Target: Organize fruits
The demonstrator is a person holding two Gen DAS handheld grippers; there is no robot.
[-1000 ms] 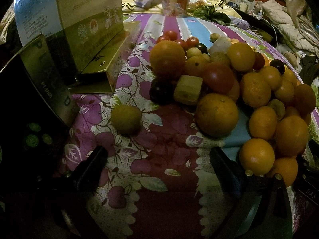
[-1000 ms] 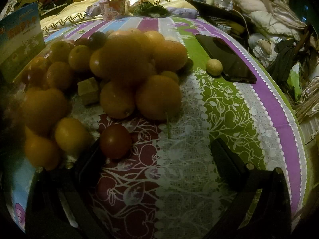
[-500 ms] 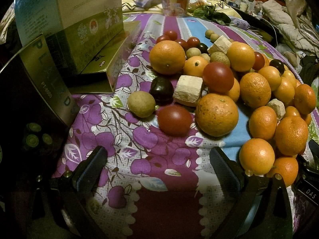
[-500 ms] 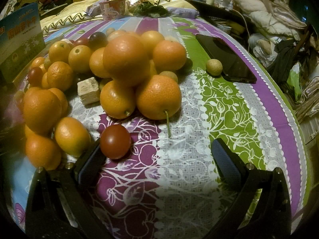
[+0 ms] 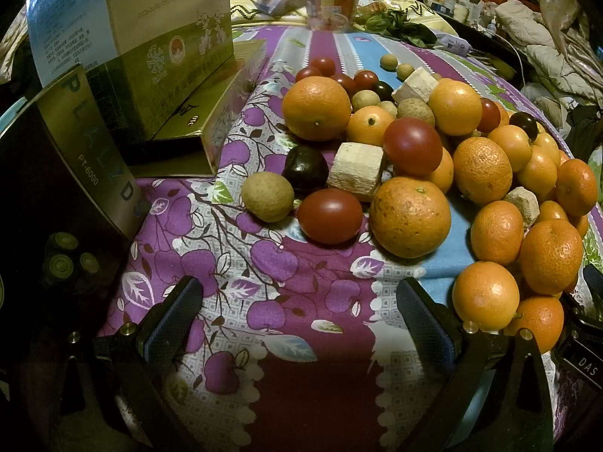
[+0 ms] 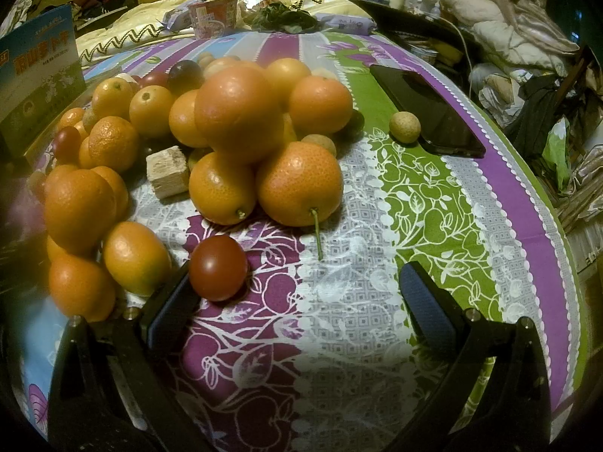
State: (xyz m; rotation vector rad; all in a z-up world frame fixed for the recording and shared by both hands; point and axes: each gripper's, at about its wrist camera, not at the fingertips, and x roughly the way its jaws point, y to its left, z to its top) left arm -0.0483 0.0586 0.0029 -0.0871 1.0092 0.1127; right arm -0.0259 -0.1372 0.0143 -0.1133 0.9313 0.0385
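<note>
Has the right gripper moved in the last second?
No. In the right wrist view, the right gripper keeps the same place against the phone and the red tomato by its left finger.

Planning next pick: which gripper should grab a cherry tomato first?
Probably right. The right gripper is open with a red tomato lying just inside its left finger. The left gripper is open too, but its nearest tomato lies farther ahead.

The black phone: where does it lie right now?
In the right wrist view, the black phone lies flat on the green stripe of the tablecloth, right of the orange pile, with a lone longan at its left edge.
</note>
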